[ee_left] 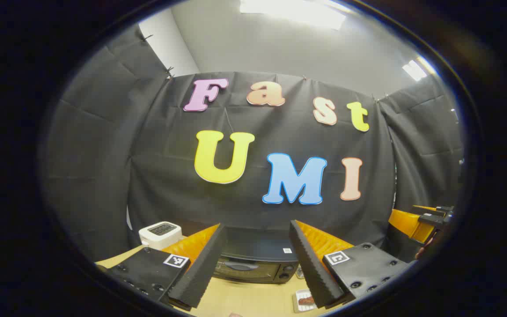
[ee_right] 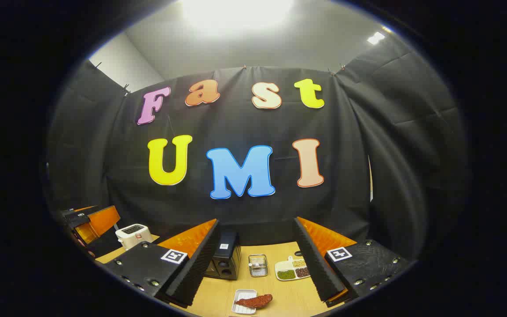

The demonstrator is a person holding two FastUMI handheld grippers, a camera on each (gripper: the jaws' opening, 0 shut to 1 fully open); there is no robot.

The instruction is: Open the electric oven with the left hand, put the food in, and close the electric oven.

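Both claws, left claw (ee_left: 253, 264) and right claw (ee_right: 253, 264), hover spread and empty; electric oven (ee_left: 253, 262) looks closed, food (ee_right: 254, 301) waits on the table (ee_right: 280, 286), so nothing seems done.

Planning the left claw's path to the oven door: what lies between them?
In the left gripper view, bare tabletop separates the open left claw from the closed oven.

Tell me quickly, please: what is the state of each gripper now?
Left gripper: open, holding nothing, facing the oven.
Right gripper: open, holding nothing, above the table.
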